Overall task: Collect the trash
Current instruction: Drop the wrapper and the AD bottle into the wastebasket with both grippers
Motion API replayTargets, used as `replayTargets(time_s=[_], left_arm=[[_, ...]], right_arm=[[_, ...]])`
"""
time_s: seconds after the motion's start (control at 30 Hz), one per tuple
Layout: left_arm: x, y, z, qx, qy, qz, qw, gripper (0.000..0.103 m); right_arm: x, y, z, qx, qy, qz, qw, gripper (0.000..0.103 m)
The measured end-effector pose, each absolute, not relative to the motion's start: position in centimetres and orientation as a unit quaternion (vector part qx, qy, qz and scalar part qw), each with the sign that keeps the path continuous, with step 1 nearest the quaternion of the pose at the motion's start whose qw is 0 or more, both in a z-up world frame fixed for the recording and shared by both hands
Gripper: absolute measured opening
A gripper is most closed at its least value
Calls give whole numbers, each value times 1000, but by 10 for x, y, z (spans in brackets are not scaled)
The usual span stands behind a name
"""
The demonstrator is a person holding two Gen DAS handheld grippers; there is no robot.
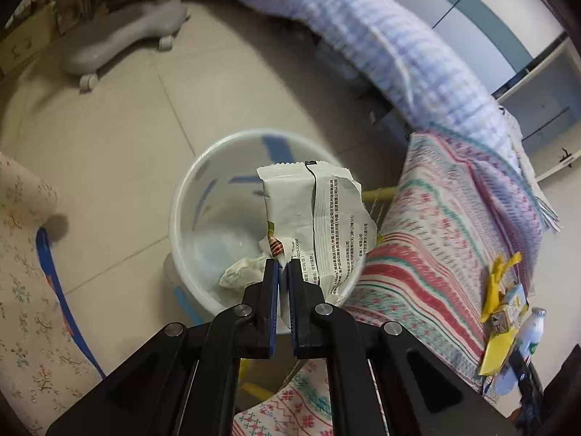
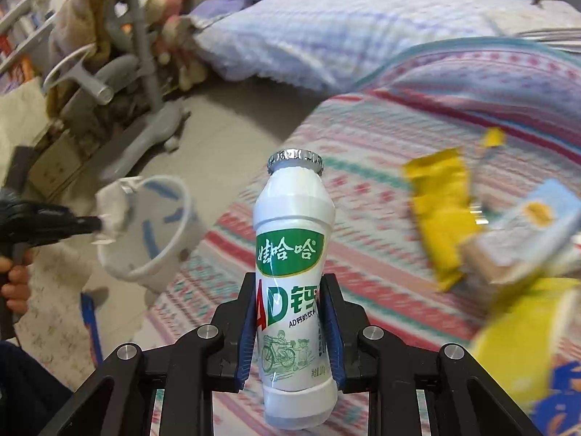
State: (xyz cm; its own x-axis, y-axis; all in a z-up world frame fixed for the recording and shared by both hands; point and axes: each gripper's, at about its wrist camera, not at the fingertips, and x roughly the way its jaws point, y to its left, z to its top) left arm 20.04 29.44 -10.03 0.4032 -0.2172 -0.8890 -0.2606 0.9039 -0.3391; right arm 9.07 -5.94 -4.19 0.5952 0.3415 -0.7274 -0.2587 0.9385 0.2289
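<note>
Bedroom floor of pale tiles, with a bed (image 1: 428, 239) under a striped patterned cover on the right and a checked quilt (image 1: 399, 43) heaped behind it. Left wrist view: a white bin (image 1: 189, 218) stands on the floor just beside the bed edge, with a crumpled tissue (image 1: 241, 272) lying inside it. The left gripper (image 1: 283, 265) has its jaws nearly closed, pinching the lower edge of a white wrapper (image 1: 312, 214); the wrapper rises from the jaw tips and hangs over the bin's opening, on the side nearest the bed. Further trash lies on the cover at far right: a yellow wrapper (image 1: 495, 290) and a small carton (image 1: 512, 305). Right wrist view: the right gripper (image 2: 288, 312) is clamped on a white bottle (image 2: 294, 239) with a foil cap and green label; the jaws press its lower body from both sides, the bottle standing upright, with its base below the pads and its neck well above them. It is held above the bed cover. The bin, seen here at left, is well apart from the bottle, with the left gripper and the person's hand (image 2: 16, 283) beside it. A grey wheeled stand (image 2: 145, 134) stands on the floor behind.
</note>
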Motion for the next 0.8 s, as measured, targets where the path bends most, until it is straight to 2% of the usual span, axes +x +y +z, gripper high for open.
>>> replayTargets(time_s=[0.17, 0.33, 0.57, 0.8], left_arm=[[216, 285, -126, -177, 558, 32, 810, 5], [223, 276, -167, -183, 617, 26, 765, 5], [220, 257, -177, -213, 639, -30, 739, 6], [223, 267, -170, -185, 630, 2, 754, 10]], right_arm=[[97, -26, -55, 41, 430, 191, 882, 29], [99, -10, -64, 42, 436, 200, 876, 30], [106, 4, -70, 41, 440, 209, 872, 30], [117, 32, -68, 54, 432, 231, 870, 30]])
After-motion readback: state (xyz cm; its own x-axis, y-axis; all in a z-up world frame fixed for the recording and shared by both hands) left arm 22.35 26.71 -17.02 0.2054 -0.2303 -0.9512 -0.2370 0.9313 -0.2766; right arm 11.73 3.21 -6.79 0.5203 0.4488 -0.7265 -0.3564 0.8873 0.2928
